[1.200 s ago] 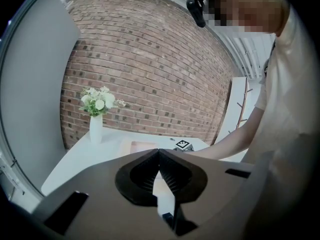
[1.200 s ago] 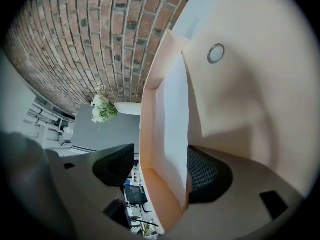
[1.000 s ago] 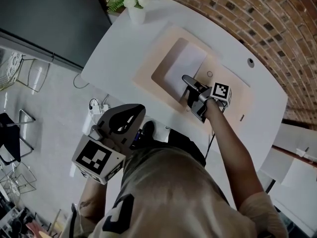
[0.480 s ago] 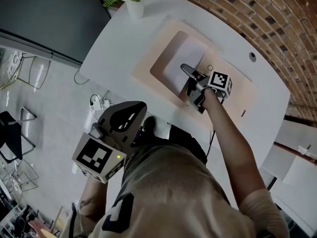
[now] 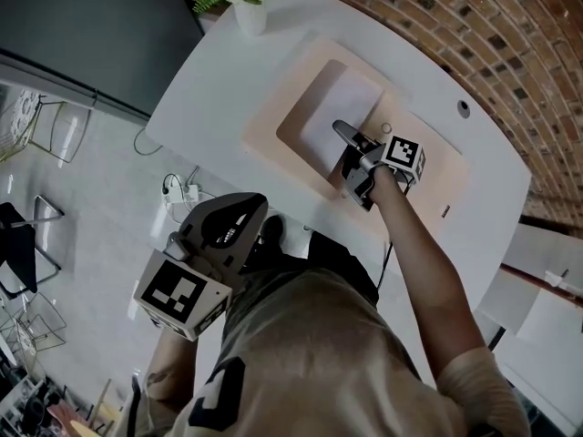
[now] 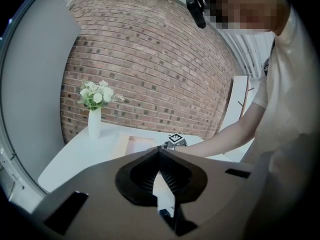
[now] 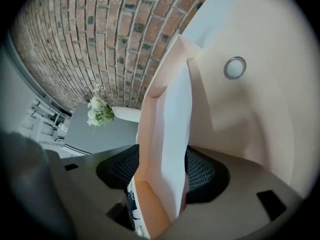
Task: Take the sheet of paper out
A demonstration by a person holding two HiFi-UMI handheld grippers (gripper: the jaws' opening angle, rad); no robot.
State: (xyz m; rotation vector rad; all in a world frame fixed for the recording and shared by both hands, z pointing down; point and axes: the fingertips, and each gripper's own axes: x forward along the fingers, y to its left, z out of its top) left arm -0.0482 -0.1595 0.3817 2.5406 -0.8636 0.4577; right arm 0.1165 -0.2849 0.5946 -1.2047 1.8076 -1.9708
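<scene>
Over on the desk [image 5: 209, 89] tray [image 5: 269, 107] — right gripper [image 5: 339, 130] fingers [image 7: 200, 171] closing round the sheet of paper [image 5: 342, 103], left gripper [image 6: 159, 154] fingers [image 6: 172, 176] pressed together.

Even, soft light; fisheye warping, dark corners; close foreground blurred.

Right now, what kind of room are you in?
Probably an office or meeting room, though I can't be sure. There is a big white table against a brick wall, with a vase of flowers on it.
</scene>
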